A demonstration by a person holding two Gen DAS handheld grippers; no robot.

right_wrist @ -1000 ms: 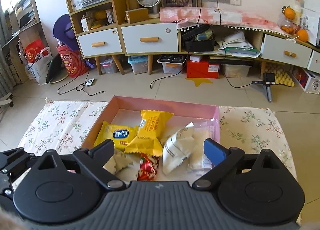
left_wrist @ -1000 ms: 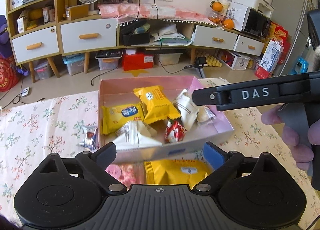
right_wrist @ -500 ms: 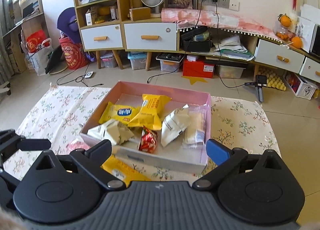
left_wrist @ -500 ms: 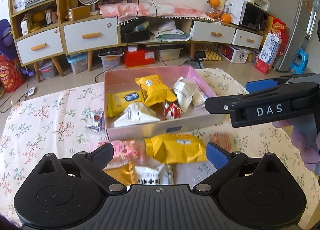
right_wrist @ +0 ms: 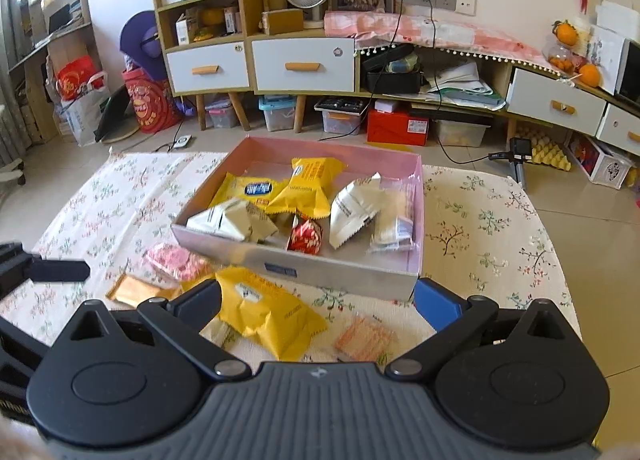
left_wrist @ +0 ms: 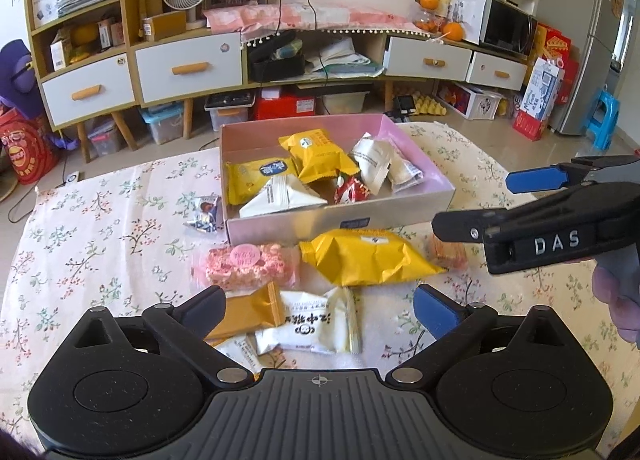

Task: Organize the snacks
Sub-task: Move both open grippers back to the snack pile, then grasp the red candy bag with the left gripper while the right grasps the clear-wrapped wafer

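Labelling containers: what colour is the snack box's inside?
Pink inside the shallow cardboard snack box; clearest in the right wrist view.

A shallow pink box [left_wrist: 416, 201] is sitting open on the floral cloth, holding yellow, white and red packets; a large yellow packet [left_wrist: 368, 262] and a pink puffed bar [left_wrist: 248, 266] are lying just before its near wall. A white packet [left_wrist: 316, 326] and an orange one [left_wrist: 250, 312] are lying nearer still; a small silver sweet [left_wrist: 204, 213] is resting beside the box's left wall.
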